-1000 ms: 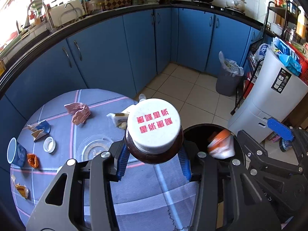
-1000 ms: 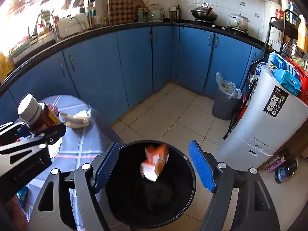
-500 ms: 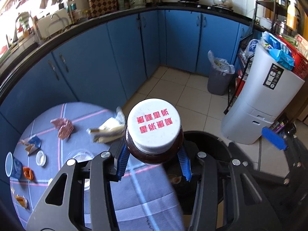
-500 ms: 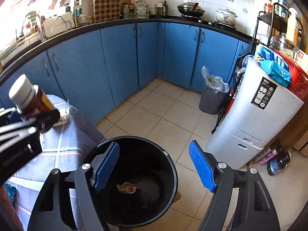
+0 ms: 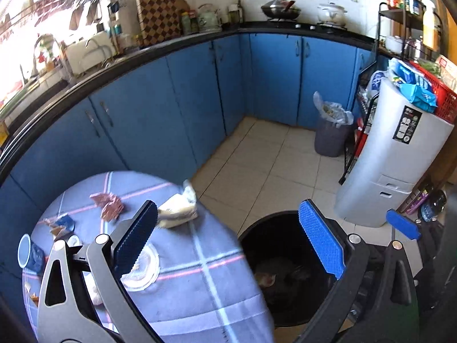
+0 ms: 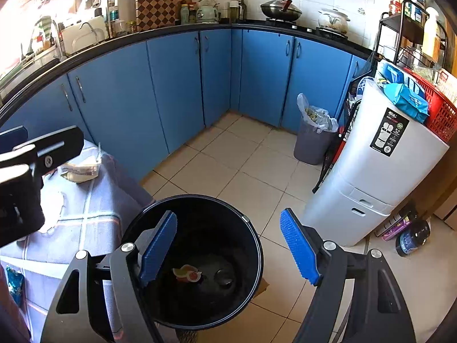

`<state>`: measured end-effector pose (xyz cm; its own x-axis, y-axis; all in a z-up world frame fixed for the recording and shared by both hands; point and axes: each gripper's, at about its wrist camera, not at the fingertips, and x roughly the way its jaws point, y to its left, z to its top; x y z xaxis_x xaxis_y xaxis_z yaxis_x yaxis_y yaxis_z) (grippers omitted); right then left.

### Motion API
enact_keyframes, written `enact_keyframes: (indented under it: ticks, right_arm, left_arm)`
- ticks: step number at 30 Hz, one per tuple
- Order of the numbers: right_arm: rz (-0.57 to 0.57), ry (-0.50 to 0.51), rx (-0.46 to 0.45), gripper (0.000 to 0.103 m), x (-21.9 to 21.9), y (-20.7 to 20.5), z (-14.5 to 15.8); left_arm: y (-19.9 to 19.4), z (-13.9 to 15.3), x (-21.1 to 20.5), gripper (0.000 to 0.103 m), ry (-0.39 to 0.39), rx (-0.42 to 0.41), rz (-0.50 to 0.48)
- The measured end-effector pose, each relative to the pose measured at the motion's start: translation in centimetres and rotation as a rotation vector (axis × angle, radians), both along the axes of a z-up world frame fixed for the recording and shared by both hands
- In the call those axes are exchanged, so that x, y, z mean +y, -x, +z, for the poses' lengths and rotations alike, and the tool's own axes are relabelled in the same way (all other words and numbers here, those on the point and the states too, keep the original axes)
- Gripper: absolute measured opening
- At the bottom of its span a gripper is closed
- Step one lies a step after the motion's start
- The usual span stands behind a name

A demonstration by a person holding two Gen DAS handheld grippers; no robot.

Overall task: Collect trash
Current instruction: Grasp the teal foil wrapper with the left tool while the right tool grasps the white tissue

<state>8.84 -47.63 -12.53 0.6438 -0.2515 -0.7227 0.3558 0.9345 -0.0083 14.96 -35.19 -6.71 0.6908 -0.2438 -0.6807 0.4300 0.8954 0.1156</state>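
1. Left gripper (image 5: 228,245): jaws have just sprung wide, nothing between them.
2. Right gripper (image 6: 228,248): jaws wide, empty, above the black bin (image 6: 254,237).
3. Jar (image 6: 224,277) lies in the bin, at 6 o'clock.
4. Wrappers (image 5: 108,205) remain on the table (image 5: 200,285), at 9 o'clock.

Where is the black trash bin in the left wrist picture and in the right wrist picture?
Left wrist: black trash bin at lower centre-right, beside the table.
Right wrist: the bin at bottom centre, between the fingers.
Shared landmark: grey bin with plastic bag by the blue cabinets.
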Motion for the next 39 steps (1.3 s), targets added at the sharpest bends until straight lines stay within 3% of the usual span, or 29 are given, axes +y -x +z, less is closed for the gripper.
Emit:
enact_keyframes:
  ticks: [8,19,28,34,37,39]
  right_arm:
    - [0.024,-0.034,-0.007,0.073,1.5,0.8,1.0]
    - [0.171,-0.044,-0.003,0.073,8.5,1.0,1.8]
    - [0.309,-0.062,0.035,0.073,15.5,1.1,1.1]
    - [0.367,-0.06,0.081,0.073,18.7,0.9,0.1]
    - [0.385,-0.053,0.093,0.073,19.9,0.8,-0.1]
    - [0.396,-0.045,0.104,0.073,20.8,0.7,-0.3]
  left_arm:
    - [1.1,-0.6,6.0,0.098,-0.021,0.015,0.096]
    - [4.9,-3.5,16.1,0.098,-0.059,0.103,0.232]
    - [7.7,-6.5,21.9,0.098,-0.041,0.202,0.255]
    - [9.1,-7.3,23.7,0.097,-0.042,0.208,0.244]
    - [9.0,-7.8,24.4,0.087,-0.033,0.232,0.237]
    - [8.7,-8.5,25.0,0.073,-0.023,0.265,0.237]
